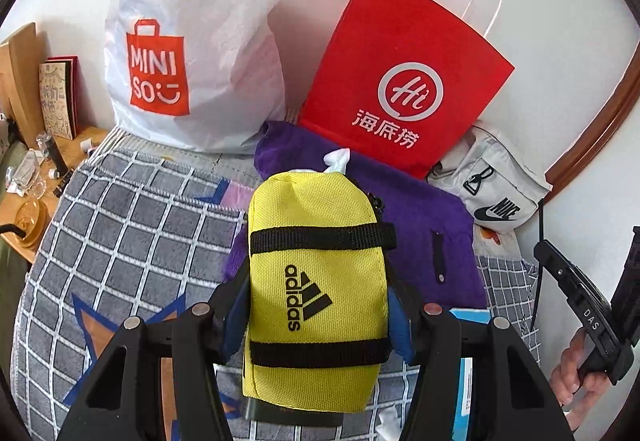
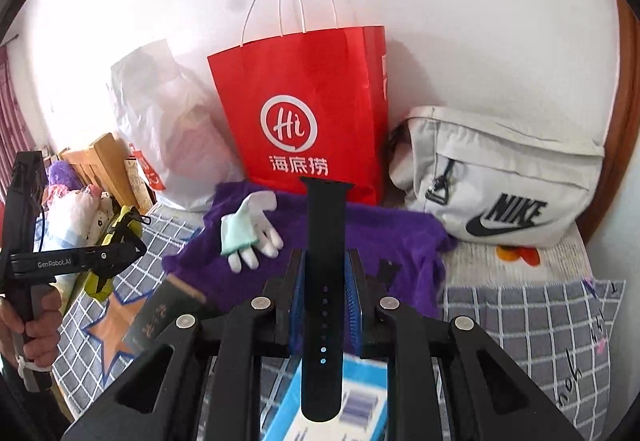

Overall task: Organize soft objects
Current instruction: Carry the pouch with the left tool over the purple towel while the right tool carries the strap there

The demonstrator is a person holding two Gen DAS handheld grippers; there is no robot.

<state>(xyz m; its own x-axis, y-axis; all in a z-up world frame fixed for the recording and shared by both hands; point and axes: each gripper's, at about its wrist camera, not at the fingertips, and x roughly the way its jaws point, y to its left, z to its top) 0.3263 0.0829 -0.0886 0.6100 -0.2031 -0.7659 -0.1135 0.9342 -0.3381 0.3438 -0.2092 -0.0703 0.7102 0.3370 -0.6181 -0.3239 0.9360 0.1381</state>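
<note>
white walls back a bed point(image 2: 520, 321) spread with a grey checked blanket bearing orange stars, where a red paper carrier bag point(image 2: 304, 113) with white cord handles stands as the landmark among soft goods awaiting sorting.

the left tongs point(image 1: 320, 305) are clamped on a yellow woven fabric pouch point(image 1: 316, 281) with black straps, carried in the air in front of the red bag. the right tongs point(image 2: 324, 285) stand narrow, pinching a black rubber watch strap point(image 2: 322, 281) upright, also in front of the bag. a purple fleece garment point(image 2: 392, 241) lies at the bag's foot with a white glove and a pale green one point(image 2: 248, 229) on top. a pale grey fabric sling bag point(image 2: 500, 177) leans just right of the red bag; a white plastic shopping bag point(image 1: 192, 41) slumps to its left.

to do this step well, both holds likely want keeping firm and level, since the pouch is bulky and the strap thin and slippery. each item should probably be brought over its chosen spot near the red bag before letting go, keeping the two tools apart so neither knocks the gloves.

readable print: "adidas" on the pouch, "miniso" on the plastic bag, "hi" above chinese characters on the red bag, "nike" on the sling bag, and "genrobot.ai" on the left tool as seen from the right wrist camera.
</note>
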